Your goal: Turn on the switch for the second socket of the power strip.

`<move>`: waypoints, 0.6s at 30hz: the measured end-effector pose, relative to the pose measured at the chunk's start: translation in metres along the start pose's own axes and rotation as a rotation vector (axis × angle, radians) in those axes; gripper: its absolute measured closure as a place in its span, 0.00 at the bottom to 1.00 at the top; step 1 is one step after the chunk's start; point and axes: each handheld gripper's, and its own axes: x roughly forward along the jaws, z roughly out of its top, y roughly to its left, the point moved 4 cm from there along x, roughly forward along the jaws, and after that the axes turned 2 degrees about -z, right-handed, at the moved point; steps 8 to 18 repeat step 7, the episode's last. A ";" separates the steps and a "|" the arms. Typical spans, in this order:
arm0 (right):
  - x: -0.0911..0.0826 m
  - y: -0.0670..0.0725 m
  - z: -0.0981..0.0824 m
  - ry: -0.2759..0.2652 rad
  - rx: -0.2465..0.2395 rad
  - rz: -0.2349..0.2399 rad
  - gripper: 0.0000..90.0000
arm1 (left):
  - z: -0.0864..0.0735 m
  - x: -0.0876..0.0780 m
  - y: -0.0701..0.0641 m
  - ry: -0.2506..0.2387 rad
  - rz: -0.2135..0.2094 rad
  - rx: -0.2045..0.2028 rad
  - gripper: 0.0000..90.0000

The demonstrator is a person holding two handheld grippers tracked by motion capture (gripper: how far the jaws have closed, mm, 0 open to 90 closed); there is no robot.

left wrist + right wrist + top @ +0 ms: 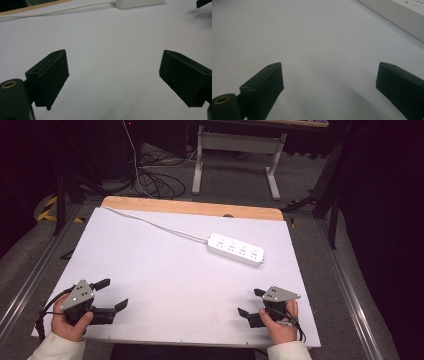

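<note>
Smooth white board [165, 270]; a glossy oblong power strip [235, 249] upper right; left gripper [113, 294] and right gripper [248, 302], matte black, both gaping, empty.

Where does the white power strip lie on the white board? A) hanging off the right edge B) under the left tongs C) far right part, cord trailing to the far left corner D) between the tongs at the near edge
C: the white rectangular power strip lies flat on the far right part of the white board, its thin white cord running to the far left corner, apart from both tongs.
</note>
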 end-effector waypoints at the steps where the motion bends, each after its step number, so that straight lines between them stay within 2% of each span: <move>1: -0.001 -0.001 0.000 0.001 -0.008 -0.014 0.09 | 0.000 0.000 0.001 -0.002 -0.004 -0.002 0.11; 5: -0.003 -0.004 0.000 -0.005 -0.007 -0.027 0.09 | -0.002 0.000 0.004 -0.024 -0.038 0.009 0.11; 18: -0.004 -0.006 -0.001 -0.006 -0.014 -0.033 0.08 | -0.002 0.000 0.005 -0.025 -0.032 0.012 0.11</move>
